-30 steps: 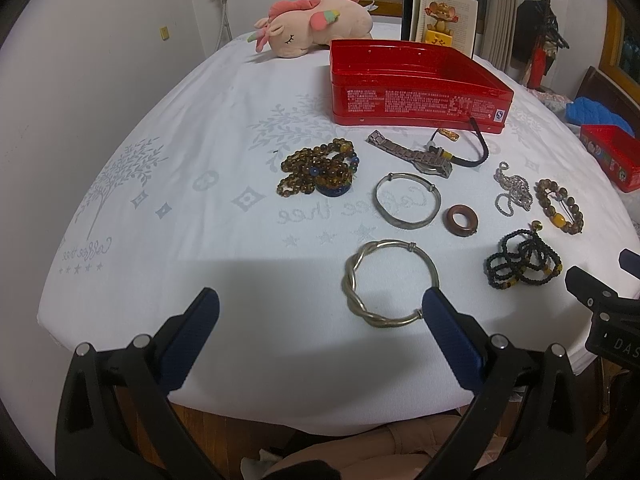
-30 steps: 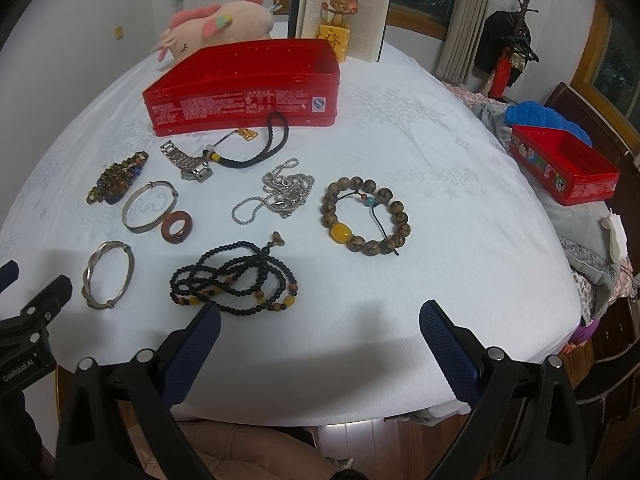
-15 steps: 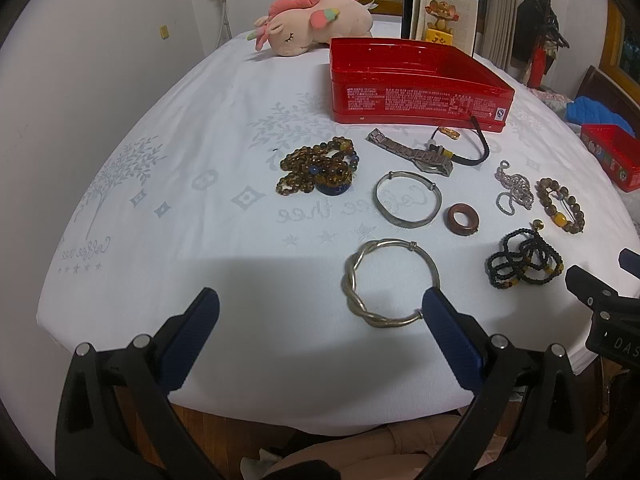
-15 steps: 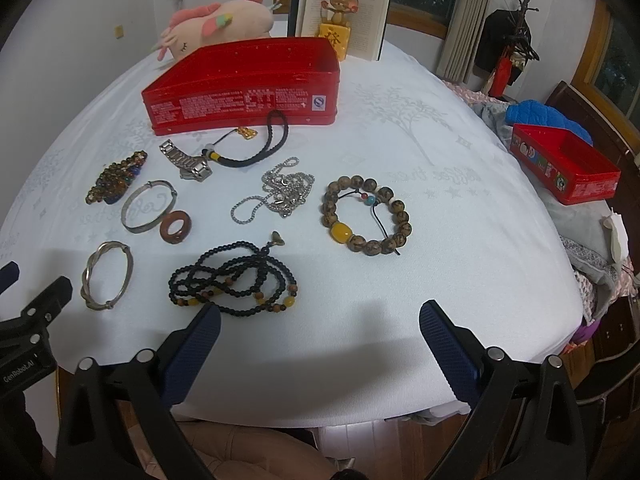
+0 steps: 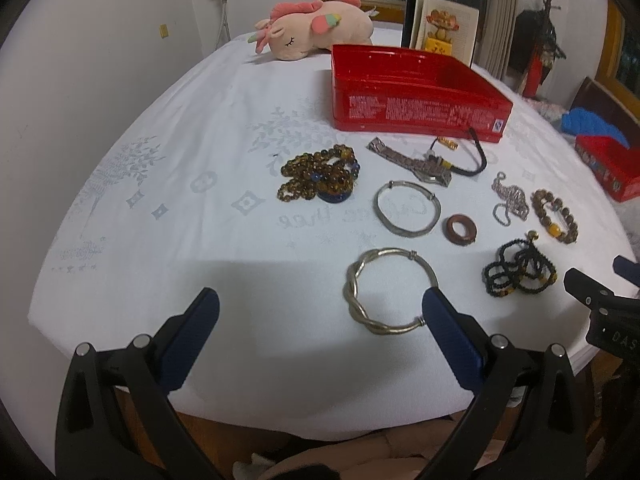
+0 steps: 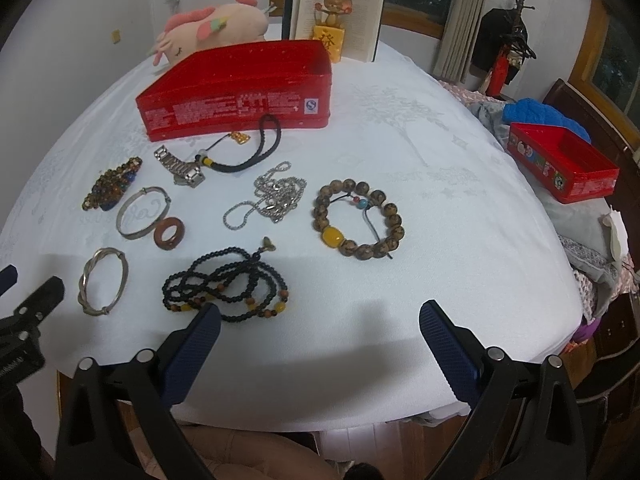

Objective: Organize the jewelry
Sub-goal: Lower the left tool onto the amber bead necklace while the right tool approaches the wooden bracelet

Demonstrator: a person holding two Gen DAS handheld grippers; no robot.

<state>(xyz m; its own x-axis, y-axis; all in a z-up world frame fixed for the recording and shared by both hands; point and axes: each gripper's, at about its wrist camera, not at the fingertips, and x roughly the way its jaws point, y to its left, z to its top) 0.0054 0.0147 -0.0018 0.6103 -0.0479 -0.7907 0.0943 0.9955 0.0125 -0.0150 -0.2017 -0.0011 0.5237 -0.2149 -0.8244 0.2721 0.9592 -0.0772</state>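
Several pieces of jewelry lie on the white tablecloth in front of an open red tin [image 5: 416,96] [image 6: 240,92]. A twisted silver bangle [image 5: 390,290] [image 6: 103,281] lies nearest my open, empty left gripper [image 5: 320,308], just ahead of its right finger. A black bead necklace [image 6: 228,286] [image 5: 520,272] lies just ahead of the left finger of my open, empty right gripper [image 6: 320,320]. Further off lie a wooden bead bracelet [image 6: 358,218], a silver chain [image 6: 268,196], a plain silver bangle [image 5: 408,208], a brown ring [image 5: 460,230], a brown bead strand [image 5: 320,178], a watch [image 5: 412,162] and a black cord pendant [image 6: 248,148].
A pink plush toy [image 5: 316,30], an open book [image 6: 336,20] and a small figurine [image 6: 332,24] stand behind the tin. A second small red tin [image 6: 564,168] sits on bedding at the right. The table's front edge [image 5: 304,420] is just below both grippers.
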